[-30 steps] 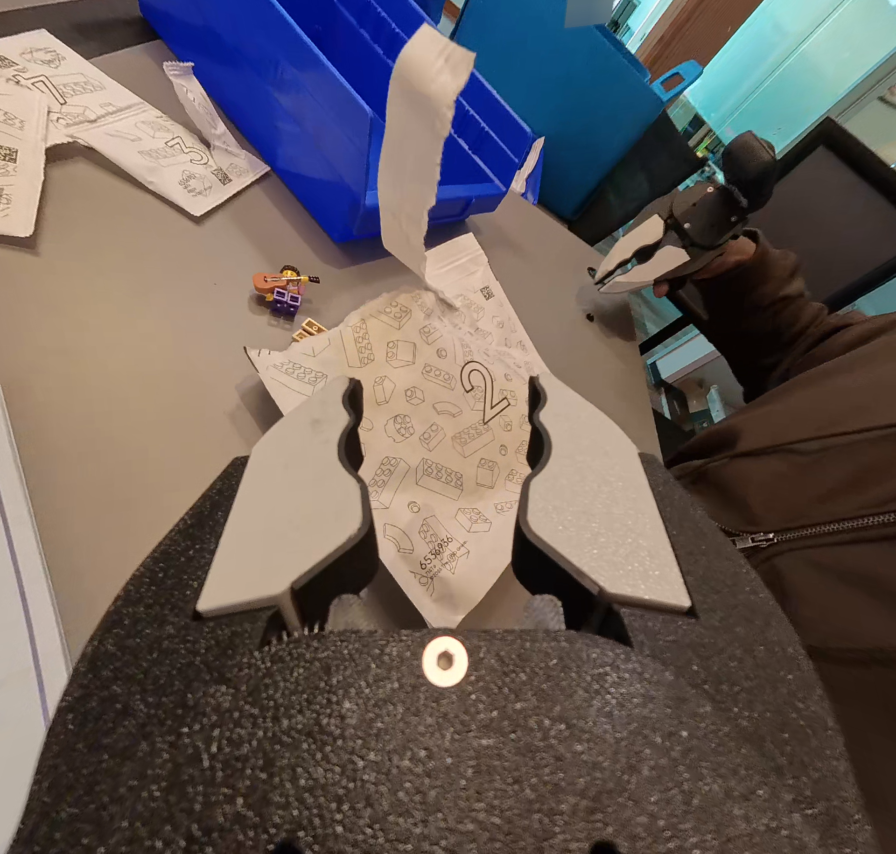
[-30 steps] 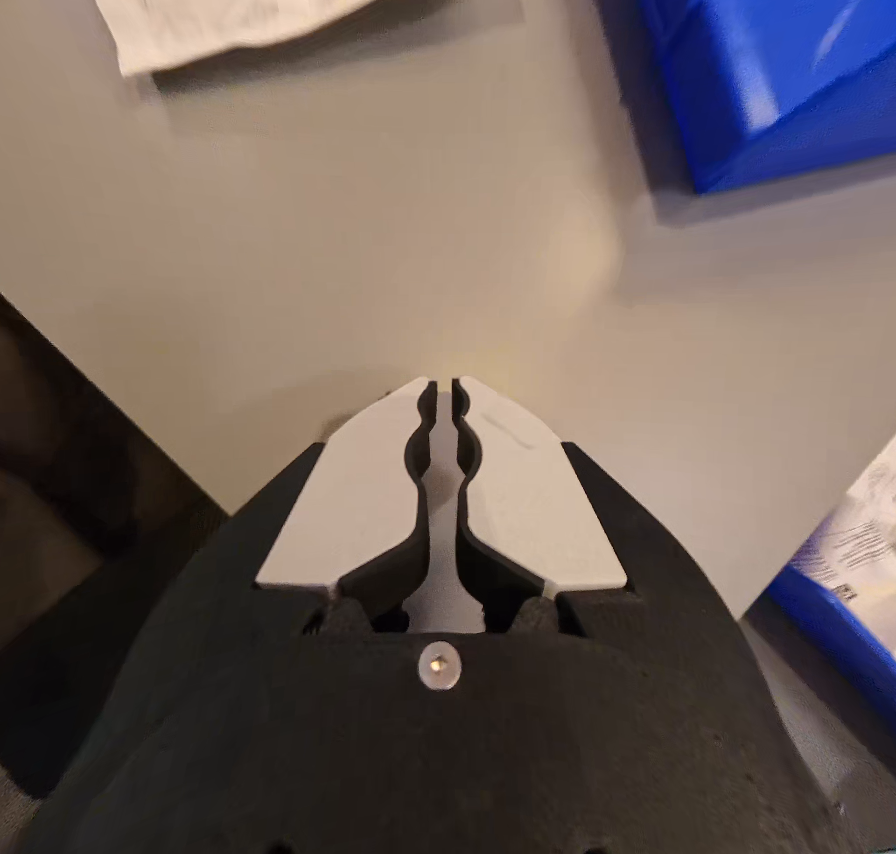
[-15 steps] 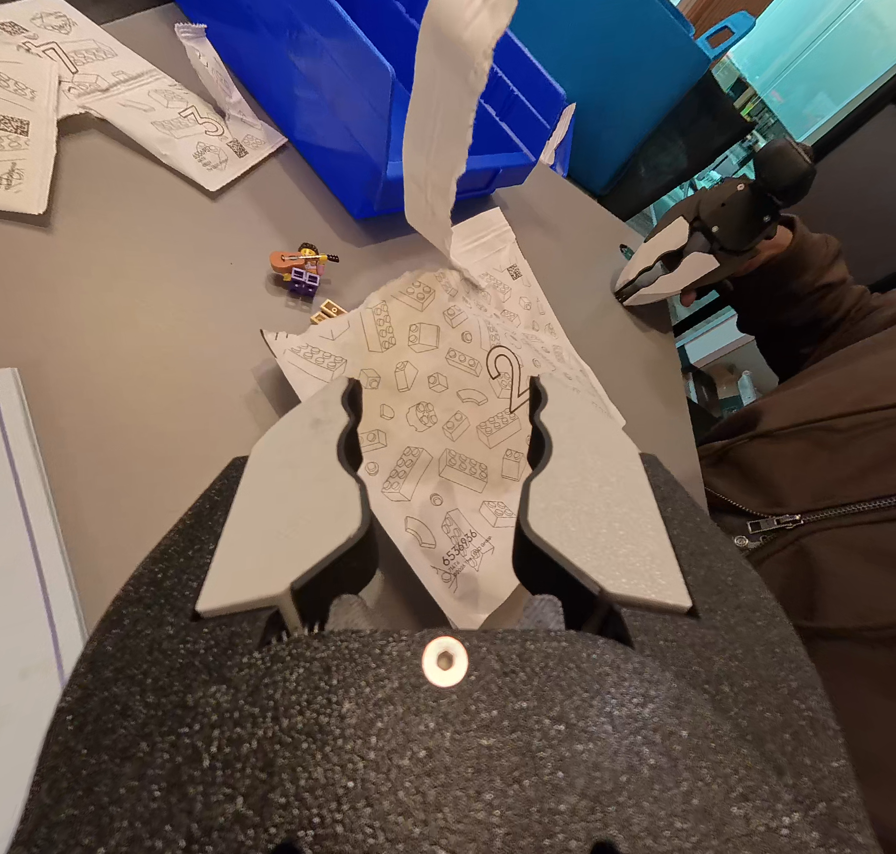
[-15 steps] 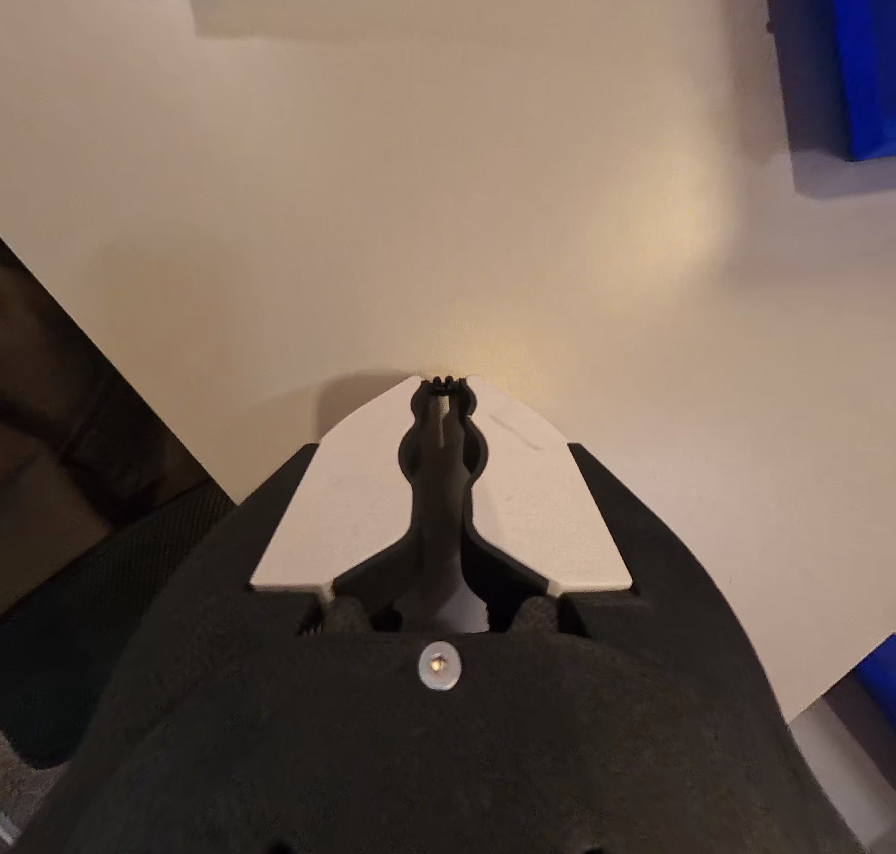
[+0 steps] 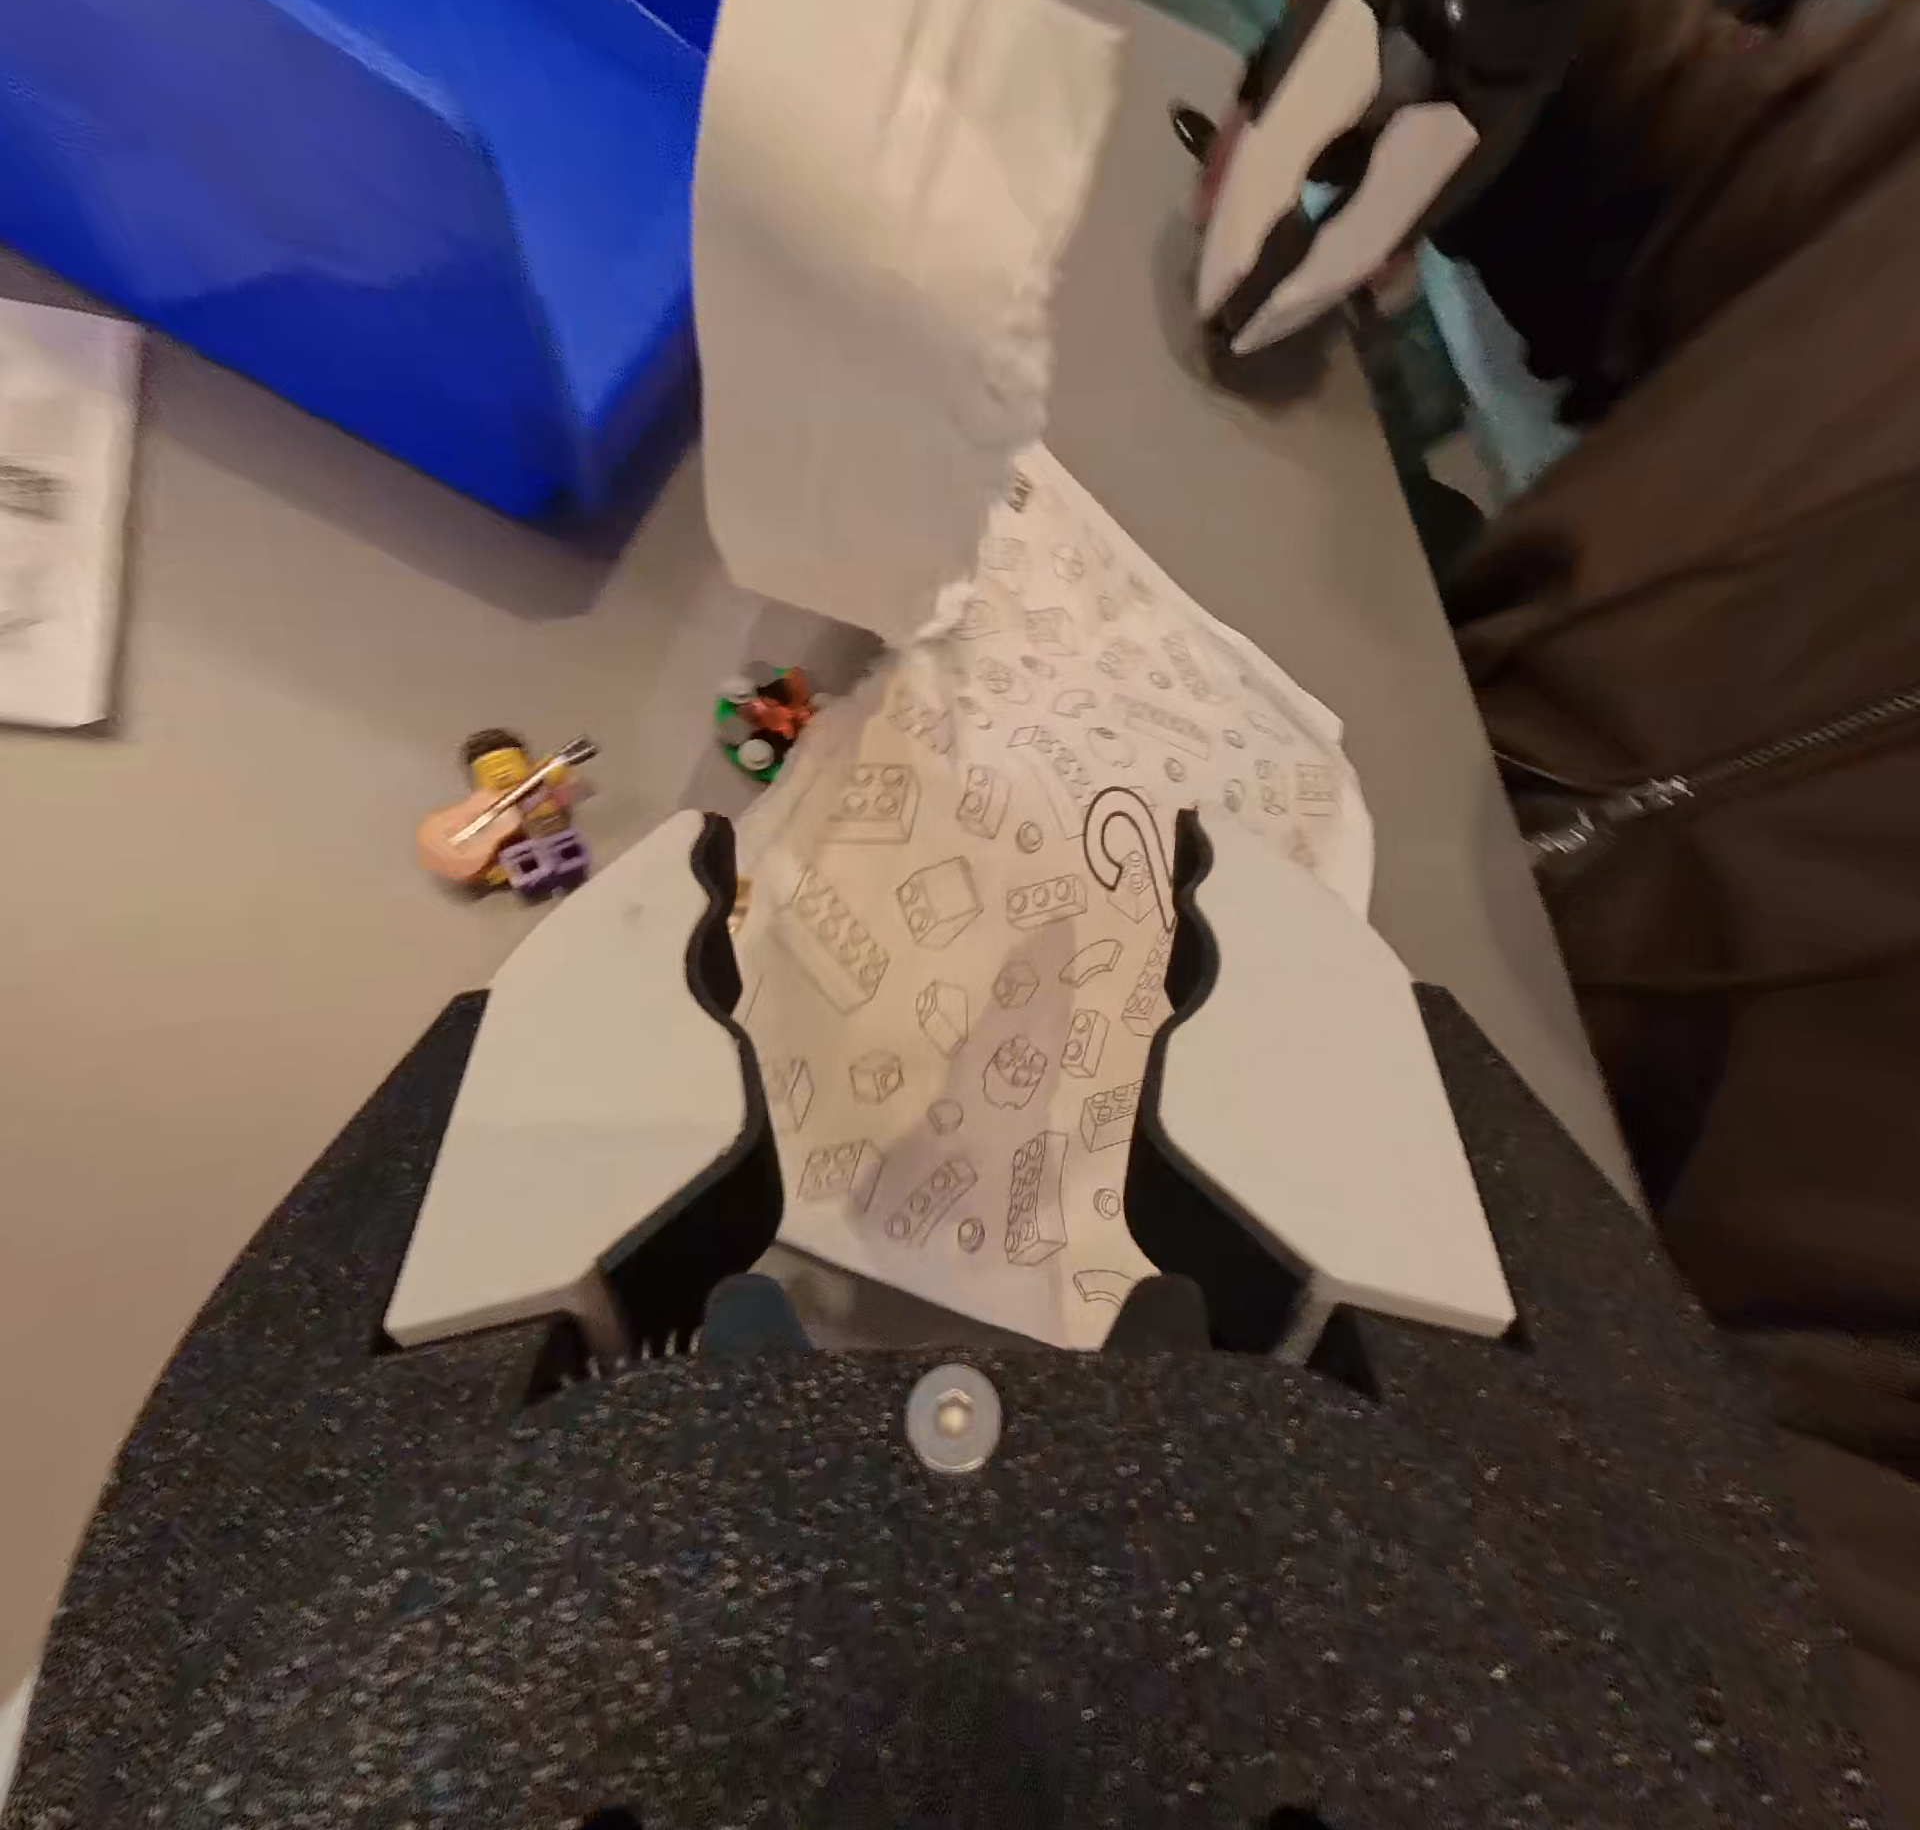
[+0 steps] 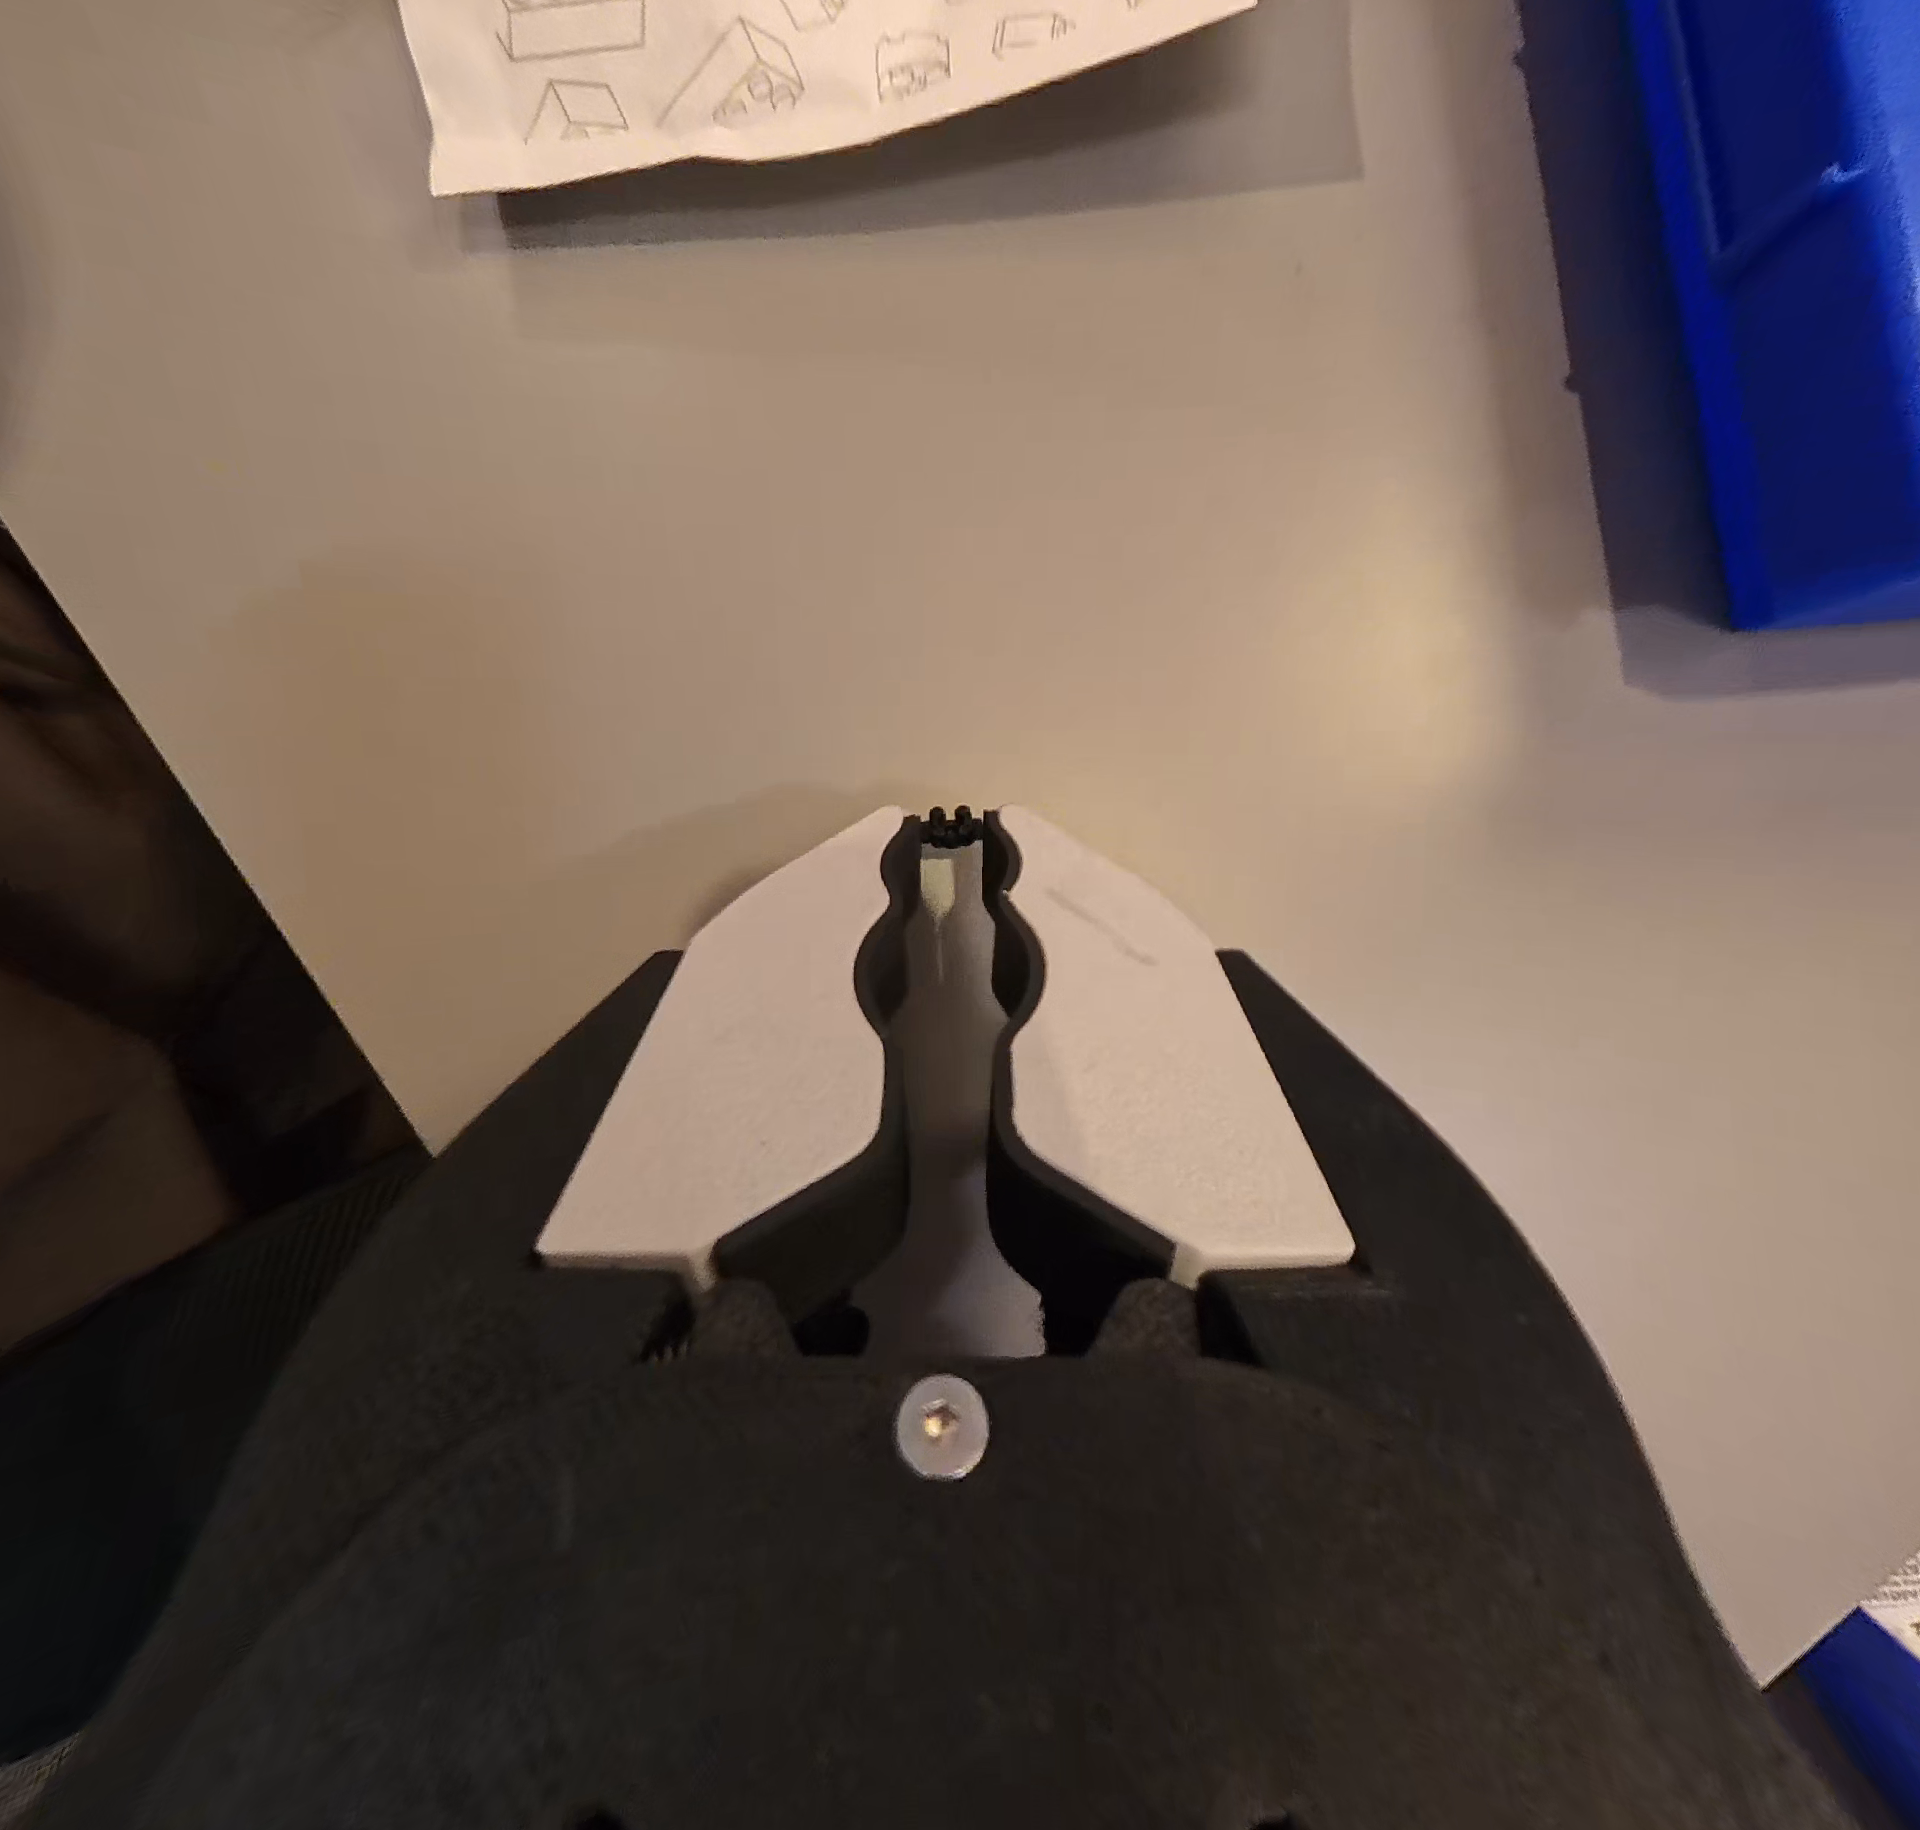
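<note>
My left gripper (image 5: 951, 845) is open, low over the grey table (image 5: 260, 949). A white paper bag printed with brick drawings (image 5: 987, 949) lies between its fingers; the left pad stands clear of it. A torn strip of the bag (image 5: 883, 274) stands up in front. A toy figure with a guitar (image 5: 509, 814) and a small green and red piece (image 5: 764, 726) lie to the left of the bag. My right gripper (image 6: 951, 824) is shut on a small black studded piece (image 6: 951, 833) just above the table (image 6: 935, 481). It also shows blurred in the left wrist view (image 5: 1242, 320).
A blue bin (image 5: 312, 170) stands behind the bag and shows in the right wrist view (image 6: 1766, 274). Another printed paper bag (image 6: 831, 35) lies ahead of my right gripper. A printed sheet (image 5: 52, 513) lies far left. A person's brown jacket (image 5: 1714, 741) is at the table's right edge. Some 30 centimeters of space lies between my two pairs of fingers.
My left jaws opened wider around the bag and the view closed in; the green and red piece came into sight. My right gripper closed on the small black piece and moved over the table.
</note>
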Demonstrator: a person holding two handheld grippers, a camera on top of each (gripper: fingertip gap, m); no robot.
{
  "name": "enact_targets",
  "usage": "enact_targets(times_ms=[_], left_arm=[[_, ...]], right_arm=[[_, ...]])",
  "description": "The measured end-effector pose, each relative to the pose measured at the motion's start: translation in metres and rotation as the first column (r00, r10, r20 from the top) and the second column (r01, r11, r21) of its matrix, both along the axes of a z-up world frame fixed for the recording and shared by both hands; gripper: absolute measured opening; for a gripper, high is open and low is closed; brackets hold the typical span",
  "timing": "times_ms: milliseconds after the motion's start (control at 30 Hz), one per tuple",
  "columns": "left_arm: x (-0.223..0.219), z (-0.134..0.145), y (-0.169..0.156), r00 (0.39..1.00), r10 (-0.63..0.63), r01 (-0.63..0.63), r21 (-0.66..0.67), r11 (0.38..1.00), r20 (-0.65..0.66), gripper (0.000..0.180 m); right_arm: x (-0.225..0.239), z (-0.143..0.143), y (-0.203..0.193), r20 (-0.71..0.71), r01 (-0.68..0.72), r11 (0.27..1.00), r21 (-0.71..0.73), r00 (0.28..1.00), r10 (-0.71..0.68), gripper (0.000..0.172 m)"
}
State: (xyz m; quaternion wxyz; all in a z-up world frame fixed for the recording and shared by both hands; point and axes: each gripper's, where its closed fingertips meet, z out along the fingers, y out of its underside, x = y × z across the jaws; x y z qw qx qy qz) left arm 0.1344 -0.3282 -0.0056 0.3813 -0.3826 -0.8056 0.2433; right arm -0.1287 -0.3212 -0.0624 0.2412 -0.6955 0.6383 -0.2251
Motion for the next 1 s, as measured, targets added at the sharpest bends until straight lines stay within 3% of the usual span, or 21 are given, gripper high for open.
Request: enact_targets(times_ms=[167, 300, 367, 500, 633, 800, 1000], left_arm=[[-0.024, -0.024, 0.002, 0.976, -0.216, 0.206, 0.225, 0.952, 0.023, 0.069], [-0.028, -0.023, 0.025, 0.934, -0.355, 0.344, 0.342, 0.874, -0.034, 0.020], [-0.031, -0.009, 0.036, 0.919, -0.387, 0.391, 0.295, 0.872, -0.074, 0.004], [-0.038, 0.032, 0.075, 0.880, -0.471, 0.474, 0.073, 0.877, -0.054, 0.000], [-0.053, 0.062, 0.129, 0.833, -0.552, 0.553, -0.095, 0.828, 0.039, 0.000], [-0.072, 0.076, 0.178, 0.785, -0.596, 0.619, -0.211, 0.757, 0.168, 0.000], [-0.081, 0.072, 0.191, 0.792, -0.570, 0.611, -0.259, 0.748, 0.221, 0.000]], right_arm=[[0.007, 0.003, -0.001, 0.020, -0.017, 1.000, 0.003, 1.000, 0.017, 0.011], [0.010, 0.005, -0.005, 0.037, -0.022, 1.000, 0.002, 0.999, 0.022, 0.011], [0.012, 0.008, -0.008, 0.050, -0.022, 1.000, 0.000, 0.999, 0.022, 0.011], [0.020, 0.017, -0.017, 0.091, -0.028, 1.000, -0.001, 0.995, 0.028, 0.011], [0.035, 0.030, -0.022, 0.143, -0.050, 0.999, -0.018, 0.988, 0.052, 0.011], [0.060, 0.053, -0.020, 0.231, -0.099, 0.994, -0.040, 0.967, 0.106, 0.011], [0.095, 0.092, 0.002, 0.354, -0.193, 0.979, -0.068, 0.913, 0.205, 0.011]])
